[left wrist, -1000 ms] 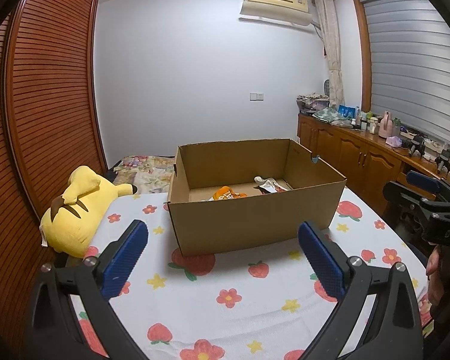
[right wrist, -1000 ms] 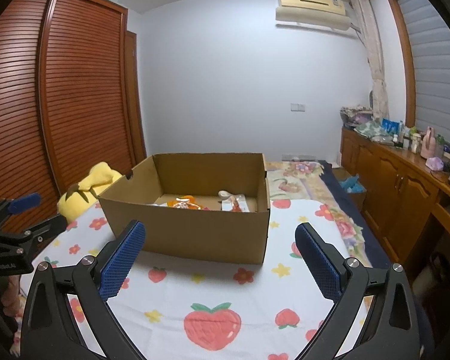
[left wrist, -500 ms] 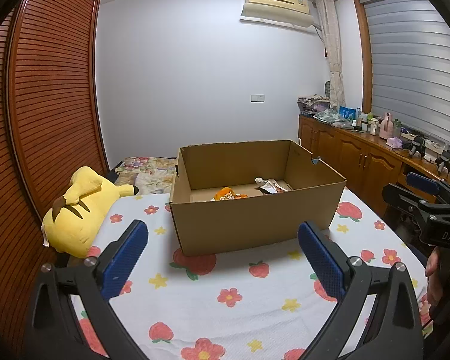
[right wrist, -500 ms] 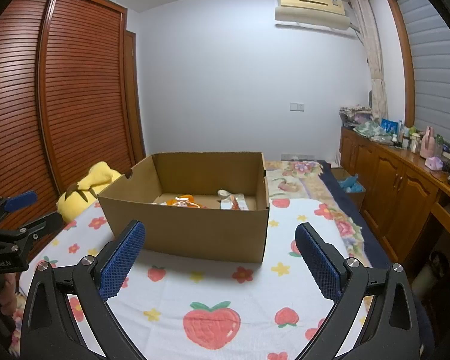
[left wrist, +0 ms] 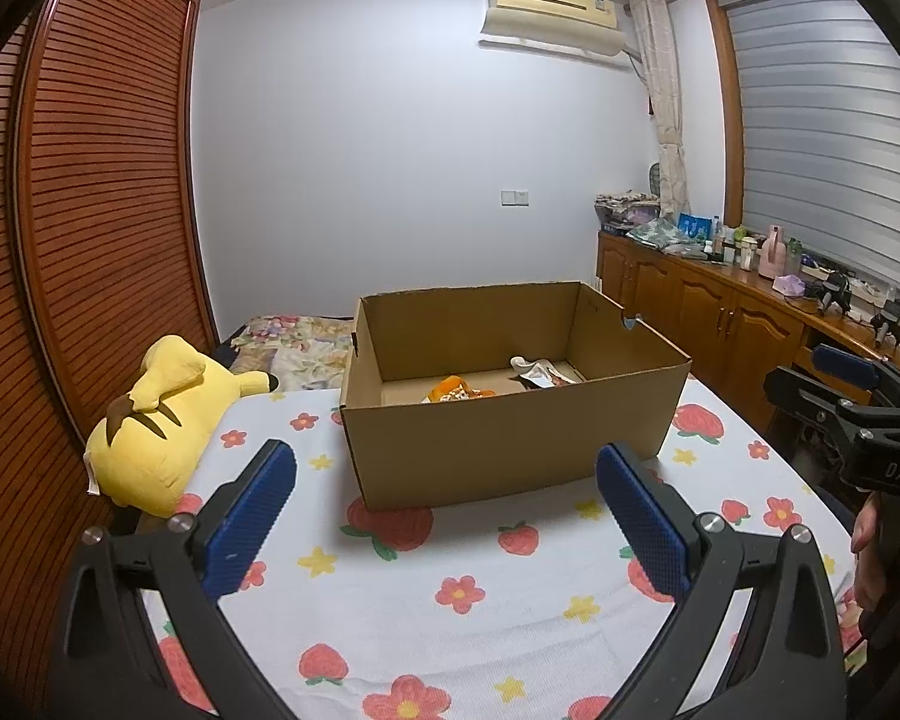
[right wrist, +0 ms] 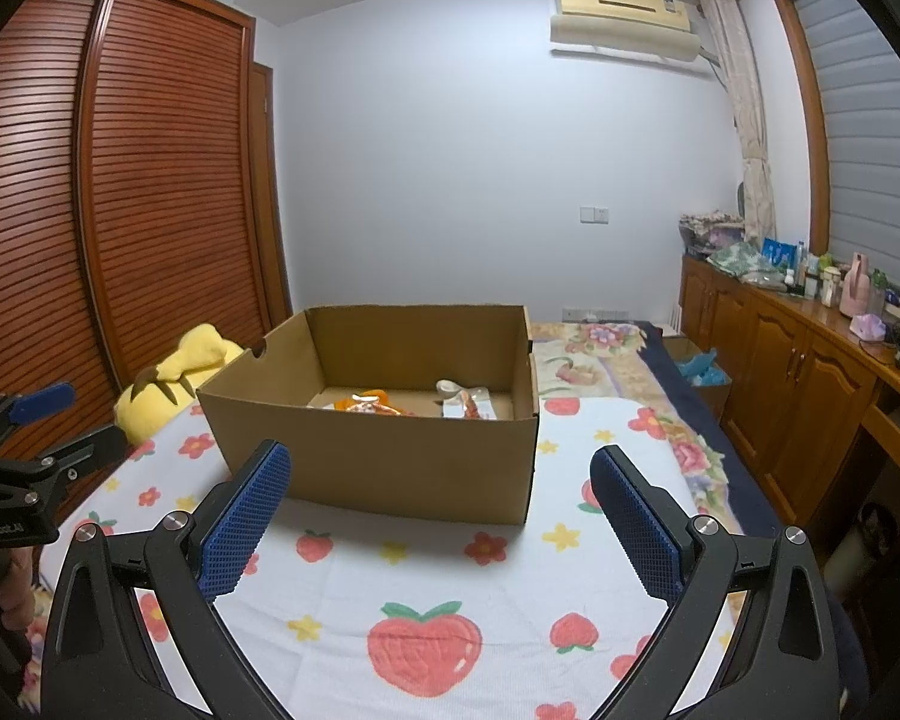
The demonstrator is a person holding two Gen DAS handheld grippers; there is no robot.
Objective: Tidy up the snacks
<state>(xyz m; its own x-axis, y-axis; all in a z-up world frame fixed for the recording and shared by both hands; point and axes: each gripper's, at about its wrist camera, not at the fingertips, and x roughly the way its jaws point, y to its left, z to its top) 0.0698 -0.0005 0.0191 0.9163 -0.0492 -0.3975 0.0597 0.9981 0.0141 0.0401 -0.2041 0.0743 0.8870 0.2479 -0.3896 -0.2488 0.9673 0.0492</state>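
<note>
An open cardboard box [left wrist: 498, 450] [right wrist: 378, 462] stands on a bed with a strawberry-and-flower sheet. Inside it lie an orange snack packet [left wrist: 453, 390] [right wrist: 369, 403] and a white-and-red packet [left wrist: 537, 373] [right wrist: 465, 403]. My left gripper [left wrist: 447, 519] hovers in front of the box, open, with nothing between its blue pads. My right gripper [right wrist: 441, 519] hangs open and empty before the box too. In the left wrist view the right gripper [left wrist: 852, 408] shows at the right edge; in the right wrist view the left gripper [right wrist: 24, 438] shows at the left edge.
A yellow plush toy [left wrist: 156, 420] [right wrist: 174, 378] lies left of the box beside a slatted wooden wardrobe [left wrist: 90, 210]. A wooden cabinet [left wrist: 720, 318] with bottles and clutter runs along the right wall. A folded floral quilt [right wrist: 594, 354] lies behind the box.
Both views have drifted slightly; the box sits a little higher in the left wrist frame. Both grippers stay open.
</note>
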